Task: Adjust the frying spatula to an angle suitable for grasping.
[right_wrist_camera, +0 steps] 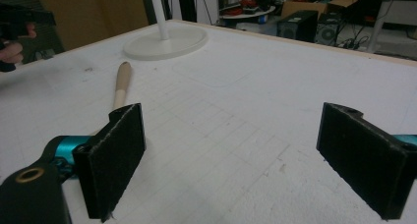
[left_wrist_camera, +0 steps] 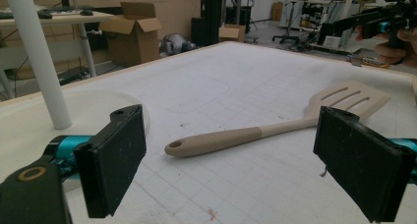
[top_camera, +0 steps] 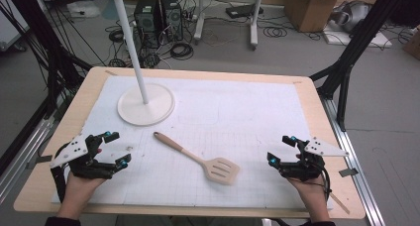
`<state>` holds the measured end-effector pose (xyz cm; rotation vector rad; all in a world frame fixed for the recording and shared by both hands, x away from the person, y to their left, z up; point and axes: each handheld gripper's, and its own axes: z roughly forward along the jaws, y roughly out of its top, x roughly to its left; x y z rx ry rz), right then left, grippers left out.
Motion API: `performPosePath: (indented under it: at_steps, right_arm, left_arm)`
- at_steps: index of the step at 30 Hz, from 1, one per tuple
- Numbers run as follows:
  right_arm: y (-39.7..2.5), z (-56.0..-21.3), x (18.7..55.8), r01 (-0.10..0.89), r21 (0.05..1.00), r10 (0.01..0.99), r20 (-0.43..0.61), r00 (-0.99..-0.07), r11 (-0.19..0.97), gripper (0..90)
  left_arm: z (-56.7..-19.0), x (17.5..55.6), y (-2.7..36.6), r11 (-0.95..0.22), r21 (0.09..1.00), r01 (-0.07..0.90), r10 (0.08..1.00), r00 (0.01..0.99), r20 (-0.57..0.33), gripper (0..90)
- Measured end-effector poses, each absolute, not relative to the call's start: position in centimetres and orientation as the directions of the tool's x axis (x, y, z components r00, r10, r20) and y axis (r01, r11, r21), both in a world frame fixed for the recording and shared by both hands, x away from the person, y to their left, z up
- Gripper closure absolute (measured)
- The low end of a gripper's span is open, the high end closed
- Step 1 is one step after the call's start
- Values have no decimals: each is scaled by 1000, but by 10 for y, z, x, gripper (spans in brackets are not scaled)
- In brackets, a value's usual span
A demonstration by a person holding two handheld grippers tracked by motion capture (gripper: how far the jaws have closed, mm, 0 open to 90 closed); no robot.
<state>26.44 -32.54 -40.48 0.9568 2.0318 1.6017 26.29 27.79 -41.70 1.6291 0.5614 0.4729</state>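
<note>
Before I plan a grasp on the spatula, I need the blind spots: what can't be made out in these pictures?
- Spatula head: in the right gripper view, hidden behind that gripper's near jaw.
- White stand top: cut off by the upper edge in the high view.
- Marks on the white mat: too small to identify.
- Right gripper: cropped by the left gripper view's edge.

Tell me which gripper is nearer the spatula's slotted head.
Right. The right gripper sits just right of the spatula's slotted head; the left gripper is farther off, beyond the handle end, both open.

spatula [top_camera: 198, 159] | beige, slotted | lying flat, diagonal | mid-table, near stand [top_camera: 145, 105]
</note>
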Motion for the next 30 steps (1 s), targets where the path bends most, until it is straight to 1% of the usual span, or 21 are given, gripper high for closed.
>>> performPosePath:
  at_steps: [10, 11, 17, 30]
  right_arm:
    - [-318, -401, 265, 270, 956, 697, 114, -708, 118, 101]
    - [-315, -399, 267, 254, 959, 688, 100, -719, 126, 100]
    - [-301, -395, 269, 249, 958, 669, 93, -737, 141, 101]
    - [-276, -391, 276, 257, 954, 633, 103, -768, 157, 101]
  left_arm:
    - [-414, 260, 281, -87, 993, 84, 614, 789, -13, 129]
    - [-414, 260, 281, -88, 993, 82, 612, 791, -11, 129]
    - [-415, 260, 280, -91, 992, 85, 610, 792, -12, 129]
    - [-417, 261, 276, -105, 990, 92, 601, 799, -10, 130]
